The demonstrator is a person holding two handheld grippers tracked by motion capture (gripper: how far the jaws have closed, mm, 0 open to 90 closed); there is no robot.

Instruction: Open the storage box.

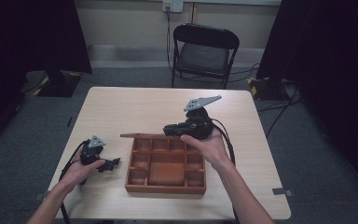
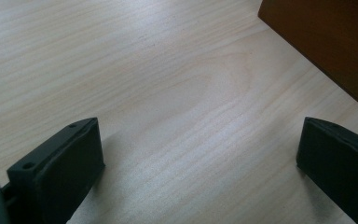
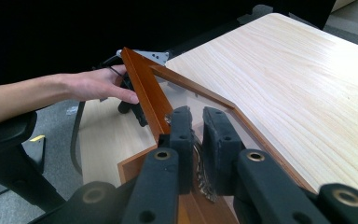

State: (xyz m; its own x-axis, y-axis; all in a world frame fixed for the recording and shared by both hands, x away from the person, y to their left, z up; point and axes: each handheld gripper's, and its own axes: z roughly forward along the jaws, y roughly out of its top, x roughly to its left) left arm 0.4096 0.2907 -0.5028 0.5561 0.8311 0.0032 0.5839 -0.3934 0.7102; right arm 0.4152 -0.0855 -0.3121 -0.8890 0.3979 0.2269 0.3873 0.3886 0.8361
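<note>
A brown wooden box (image 1: 165, 189) with several compartments sits at the table's front middle. Its framed, glass-paned lid (image 1: 140, 136) is raised off the box's far edge and shows edge-on in the high view. My right gripper (image 1: 167, 129) is shut on the lid (image 3: 142, 88) at its frame, with a small metal fitting (image 3: 200, 163) between the jaws (image 3: 196, 116). My left gripper (image 1: 113, 164) rests on the table just left of the box. Its jaws (image 2: 200, 140) are wide open over bare wood with nothing between them. The box's side wall (image 2: 326, 42) is at upper right.
A black folding chair (image 1: 204, 51) stands beyond the table's far edge, with cables on the grey floor around it. Dark curtains hang at both sides. The light wooden table (image 1: 140, 107) has bare room behind the box. The person's left hand (image 3: 93, 84) is beyond the lid.
</note>
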